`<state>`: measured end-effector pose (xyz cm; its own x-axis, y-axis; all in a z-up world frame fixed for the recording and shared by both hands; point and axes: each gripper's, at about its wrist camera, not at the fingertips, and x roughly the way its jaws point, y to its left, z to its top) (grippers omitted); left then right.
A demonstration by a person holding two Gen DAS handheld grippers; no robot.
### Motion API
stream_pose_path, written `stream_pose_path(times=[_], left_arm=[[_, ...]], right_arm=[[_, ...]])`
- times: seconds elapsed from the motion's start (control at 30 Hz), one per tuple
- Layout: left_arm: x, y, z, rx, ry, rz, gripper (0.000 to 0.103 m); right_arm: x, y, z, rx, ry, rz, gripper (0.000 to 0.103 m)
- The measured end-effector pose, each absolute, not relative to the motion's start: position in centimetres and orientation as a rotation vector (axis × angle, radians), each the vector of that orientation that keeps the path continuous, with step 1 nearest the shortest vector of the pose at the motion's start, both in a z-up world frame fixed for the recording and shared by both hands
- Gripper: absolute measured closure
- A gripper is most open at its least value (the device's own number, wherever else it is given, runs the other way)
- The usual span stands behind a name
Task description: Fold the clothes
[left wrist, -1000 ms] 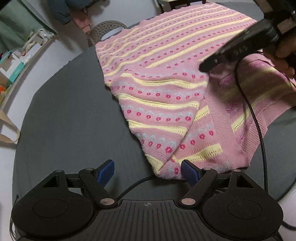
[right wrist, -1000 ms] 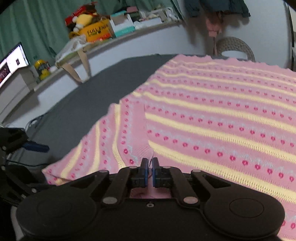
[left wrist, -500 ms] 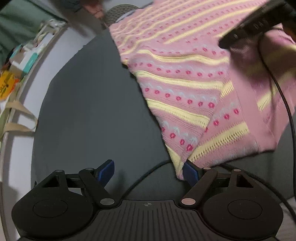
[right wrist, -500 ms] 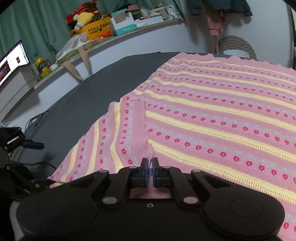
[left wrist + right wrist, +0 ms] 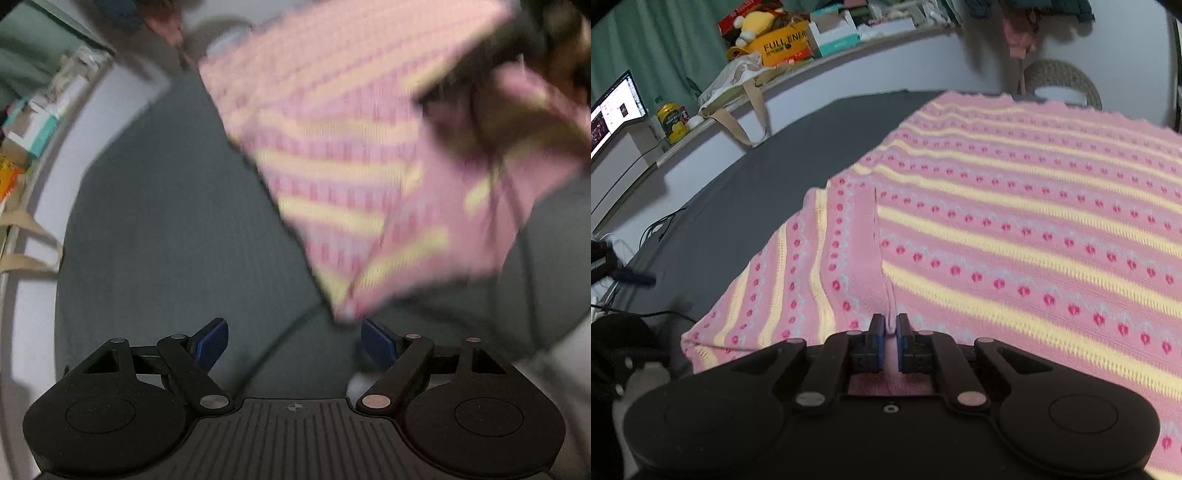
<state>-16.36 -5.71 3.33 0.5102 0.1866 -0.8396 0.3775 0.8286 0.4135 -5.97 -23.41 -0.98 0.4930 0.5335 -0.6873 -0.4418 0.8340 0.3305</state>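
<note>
Everything is told from the pink sweater (image 5: 1015, 240), which lies spread on a dark gray table (image 5: 746, 206).

Far left of the sweater, past the table edge, a screen (image 5: 613, 114) glows. Nearer to the sweater on that side, a shelf (image 5: 798, 70) holds a yellow can (image 5: 670, 122), a cloth bag (image 5: 738, 88) and a yellow box (image 5: 783, 46).

The left gripper (image 5: 293, 338) hangs over bare table just beside the sweater's near corner. Its two blue pads (image 5: 212, 339) stand wide apart and hold nothing. This view is blurry.

The sweater has yellow stripes and rows of small red dots. Its left part is a sleeve (image 5: 798, 280), folded in along the body. It reaches the table's far edge.

At the sweater's near edge, the right gripper (image 5: 891, 345) pinches a small fold of the pink knit, its blue pads almost together.

Behind the sweater's far right corner is a woven round chair (image 5: 1063, 85).
</note>
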Motion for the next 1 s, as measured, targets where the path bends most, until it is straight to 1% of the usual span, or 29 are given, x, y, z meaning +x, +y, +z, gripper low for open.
stream_pose_path(times=[0.07, 0.13, 0.2, 0.23, 0.3, 0.37, 0.47, 0.53, 0.57, 0.6, 0.67, 0.83, 0.93, 1.0], left_arm=[[-15.8, -6.2, 4.7, 0.513, 0.956, -0.173, 0.023], [-14.7, -6.9, 5.1, 0.431, 0.906, -0.240, 0.023], [-13.6, -8.1, 4.5, 0.398, 0.891, -0.321, 0.023], [-13.0, -8.7, 4.2, 0.382, 0.883, -0.361, 0.023], [-12.1, -9.6, 3.1, 0.371, 0.885, -0.404, 0.023], [-11.1, -10.4, 2.0, 0.351, 0.871, -0.433, 0.023], [-9.6, -10.8, 0.6, 0.278, 0.861, -0.432, 0.023], [-9.1, -10.0, 0.7, 0.216, 0.824, -0.408, 0.023], [-8.9, -9.4, 1.0, 0.184, 0.797, -0.396, 0.023], [-8.7, -8.8, 1.3, 0.152, 0.769, -0.384, 0.023], [-7.8, -6.8, 2.1, 0.048, 0.712, -0.354, 0.023], [-3.5, -3.3, 1.3, -0.256, 0.706, -0.322, 0.023], [-2.0, -2.3, -0.4, -0.348, 0.723, -0.301, 0.023], [-1.1, -2.3, -1.8, -0.324, 0.758, -0.278, 0.023]], right_arm=[[-6.0, -24.0, -0.9, 0.142, 0.883, 0.589, 0.096], [-6.0, -24.8, -0.7, 0.178, 0.885, 0.583, 0.096], [-5.6, -25.8, -0.6, 0.267, 0.871, 0.589, 0.092], [-5.3, -26.1, -0.6, 0.310, 0.867, 0.600, 0.089], [-4.6, -26.4, -0.8, 0.380, 0.862, 0.614, 0.072], [-4.0, -26.3, -1.2, 0.421, 0.857, 0.624, 0.069], [-3.3, -25.9, -1.7, 0.465, 0.858, 0.661, 0.069], [-3.0, -25.5, -2.3, 0.452, 0.902, 0.649, 0.069], [-3.0, -25.1, -2.5, 0.403, 0.926, 0.617, 0.075], [-3.3, -24.9, -2.3, 0.350, 0.912, 0.609, 0.080], [-3.7, -24.4, -1.9, 0.269, 0.891, 0.595, 0.080], [-4.4, -24.5, -0.9, 0.250, 0.808, 0.607, 0.080], [-4.5, -24.6, -0.7, 0.269, 0.787, 0.662, 0.080], [-5.0, -24.1, -0.4, 0.223, 0.749, 0.697, 0.080]])
